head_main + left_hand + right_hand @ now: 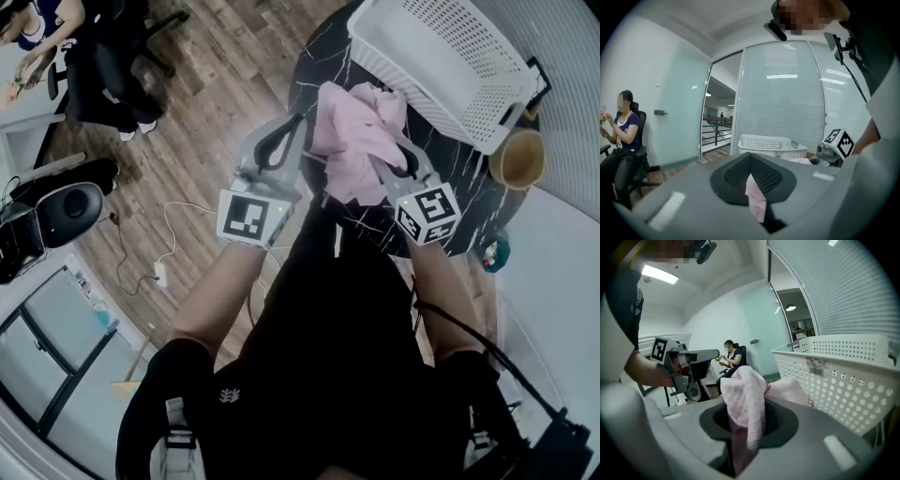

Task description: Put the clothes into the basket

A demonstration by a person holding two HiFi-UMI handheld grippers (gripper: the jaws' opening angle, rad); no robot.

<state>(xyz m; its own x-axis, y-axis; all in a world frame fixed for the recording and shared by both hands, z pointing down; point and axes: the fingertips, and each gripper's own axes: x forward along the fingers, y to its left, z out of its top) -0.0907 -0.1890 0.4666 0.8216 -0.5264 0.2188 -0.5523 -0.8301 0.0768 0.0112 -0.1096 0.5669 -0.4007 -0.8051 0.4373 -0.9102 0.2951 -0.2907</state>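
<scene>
Pinching the pink cloth point(352, 141) tight in my left fingers point(251, 161) and my right fingers point(419, 171), near the white basket point(441, 56).

Bright ceiling lighting; fisheye edges dark; near claws blurred.

Wood floor point(216, 75), glass partition point(684, 108)

Pink cloth point(352, 141) bridges left tongs point(298, 133) and right tongs point(398, 159); basket point(450, 66) wall rises just beyond, wooden bowl point(517, 157) further right.
</scene>
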